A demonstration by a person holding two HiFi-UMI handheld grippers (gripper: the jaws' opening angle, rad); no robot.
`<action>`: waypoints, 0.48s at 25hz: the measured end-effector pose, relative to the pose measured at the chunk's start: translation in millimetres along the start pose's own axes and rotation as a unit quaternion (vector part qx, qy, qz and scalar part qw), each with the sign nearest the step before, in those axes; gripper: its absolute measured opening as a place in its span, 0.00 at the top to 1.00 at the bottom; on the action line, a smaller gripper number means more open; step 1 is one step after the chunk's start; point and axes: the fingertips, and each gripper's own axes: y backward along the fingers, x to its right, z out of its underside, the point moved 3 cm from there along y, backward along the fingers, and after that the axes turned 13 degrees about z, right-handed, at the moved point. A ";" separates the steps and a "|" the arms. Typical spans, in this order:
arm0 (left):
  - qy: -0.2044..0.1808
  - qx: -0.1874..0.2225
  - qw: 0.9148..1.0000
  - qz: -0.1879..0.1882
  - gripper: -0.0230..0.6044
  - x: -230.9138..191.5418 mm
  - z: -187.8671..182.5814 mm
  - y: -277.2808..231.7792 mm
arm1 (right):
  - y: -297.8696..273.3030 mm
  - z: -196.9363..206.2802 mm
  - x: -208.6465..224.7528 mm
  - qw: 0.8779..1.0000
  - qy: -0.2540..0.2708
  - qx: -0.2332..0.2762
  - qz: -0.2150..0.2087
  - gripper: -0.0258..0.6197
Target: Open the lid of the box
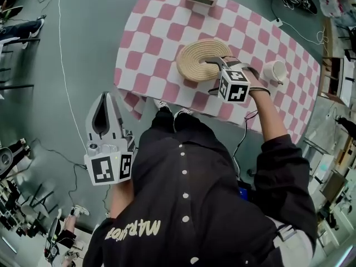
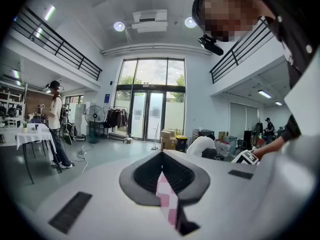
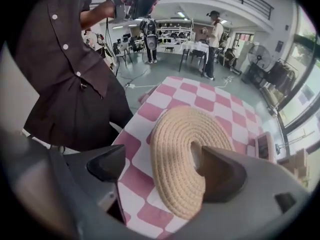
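Head view overhead, right view shares table [image 1: 161, 38]

round beige coiled-rope lid [image 1: 193, 60] lies flat on the pink-and-white checked worktop [image 1: 161, 32], near the edge closest to the person, concentric rope rings facing up with a dip at its centre; can't tell the box body under it.

Tablecloth [image 1: 161, 38]: pink-and-white checks. Woven lid [image 1: 192, 57]: tan, coiled spiral. My shirt [image 1: 211, 193]: black, white buttons. My left gripper [image 1: 105, 98], right gripper [image 1: 212, 75]: pale grey, black-and-white square markers. Floor [image 1: 83, 38]: grey-green.
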 end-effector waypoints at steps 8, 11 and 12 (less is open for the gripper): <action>0.012 -0.018 1.000 -0.007 0.95 -7.9 12.5 0.5 | -29.2 8.5 1.1 0.997 0.048 -0.052 -0.036 0.33; 0.014 -0.024 1.000 -0.004 0.95 -8.2 15.3 -2.7 | -37.7 10.1 0.1 0.995 0.058 -0.066 -0.052 0.35; 0.015 -0.026 1.000 -0.003 0.95 -8.4 16.2 -3.3 | -40.5 10.2 -1.3 0.994 0.060 -0.069 -0.058 0.35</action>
